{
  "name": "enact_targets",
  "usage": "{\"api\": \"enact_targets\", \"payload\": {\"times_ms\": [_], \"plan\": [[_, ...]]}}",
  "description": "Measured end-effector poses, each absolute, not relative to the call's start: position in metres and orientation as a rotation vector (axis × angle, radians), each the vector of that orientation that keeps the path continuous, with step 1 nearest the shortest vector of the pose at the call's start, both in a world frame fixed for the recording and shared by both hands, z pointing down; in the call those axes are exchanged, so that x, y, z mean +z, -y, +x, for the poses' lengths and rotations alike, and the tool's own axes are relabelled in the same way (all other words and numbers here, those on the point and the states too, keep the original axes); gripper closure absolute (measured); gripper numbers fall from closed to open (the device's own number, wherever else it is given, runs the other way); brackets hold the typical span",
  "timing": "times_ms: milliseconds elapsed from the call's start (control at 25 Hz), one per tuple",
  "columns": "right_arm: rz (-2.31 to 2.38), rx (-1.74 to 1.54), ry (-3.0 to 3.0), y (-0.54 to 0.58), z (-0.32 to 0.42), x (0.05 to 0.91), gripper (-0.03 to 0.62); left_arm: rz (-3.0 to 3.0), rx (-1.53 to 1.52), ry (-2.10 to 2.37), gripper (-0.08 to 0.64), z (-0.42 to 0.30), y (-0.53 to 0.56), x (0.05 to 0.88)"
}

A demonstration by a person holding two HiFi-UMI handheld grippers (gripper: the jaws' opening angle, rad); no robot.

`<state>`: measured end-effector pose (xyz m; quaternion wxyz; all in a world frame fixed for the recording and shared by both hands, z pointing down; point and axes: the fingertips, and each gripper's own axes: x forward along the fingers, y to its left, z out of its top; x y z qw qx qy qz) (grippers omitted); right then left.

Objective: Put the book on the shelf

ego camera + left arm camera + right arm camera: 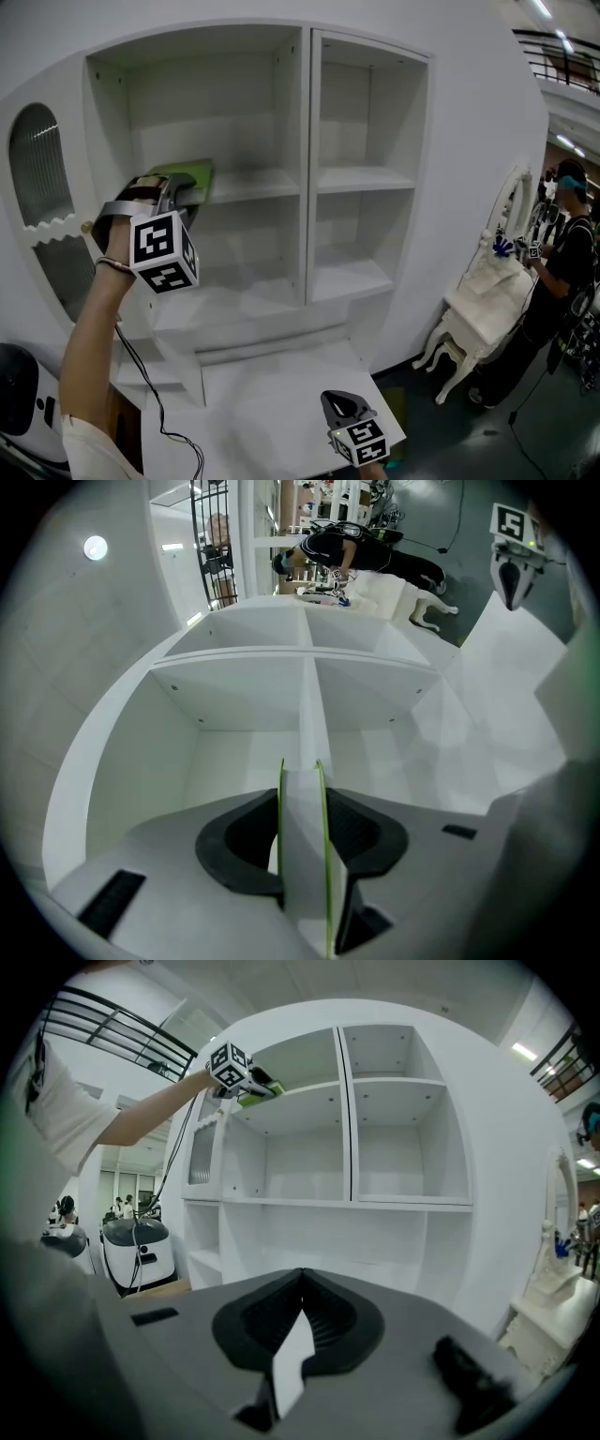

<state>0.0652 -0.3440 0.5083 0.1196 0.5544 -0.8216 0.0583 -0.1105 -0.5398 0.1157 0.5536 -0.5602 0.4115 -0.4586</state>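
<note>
A green-covered book (190, 177) lies flat, its far end over the front of the upper-left shelf board (246, 186) of the white shelf unit. My left gripper (176, 195) is shut on its near end. In the left gripper view the book (302, 855) stands edge-on between the jaws, with white pages between two green covers, and points into the empty compartment. My right gripper (339, 405) hangs low in front of the unit's base, shut and empty. From the right gripper view the book (263, 1092) and left gripper (251, 1080) show high up at the shelf.
The shelf unit's other compartments (366, 141) are bare. An arched door panel (39, 159) sits left of the shelves. A cable (150, 394) dangles from my left arm. A person (553, 281) stands at a white dressing table (483, 305) on the right. A white machine (19, 403) is at lower left.
</note>
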Motion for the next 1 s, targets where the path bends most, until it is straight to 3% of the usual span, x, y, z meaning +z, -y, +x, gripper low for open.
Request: {"api": "enact_targets", "payload": {"times_ms": [200, 400, 760, 1000], "plan": [[1.622, 0.173, 2.397, 0.338, 0.065, 0.509, 0.580, -1.267, -1.055, -0.982, 0.406, -0.111, 0.537, 0.114], [1.624, 0.168, 2.404, 0.333, 0.066, 0.505, 0.578, -1.216, -1.033, -0.974, 0.287, -0.107, 0.530, 0.113], [1.612, 0.162, 2.413, 0.323, 0.066, 0.505, 0.578, -1.228, -0.980, -1.003, 0.288, -0.105, 0.514, 0.111], [1.599, 0.153, 2.422, 0.317, 0.068, 0.504, 0.578, -1.250, -0.853, -1.039, 0.341, -0.099, 0.489, 0.106]]}}
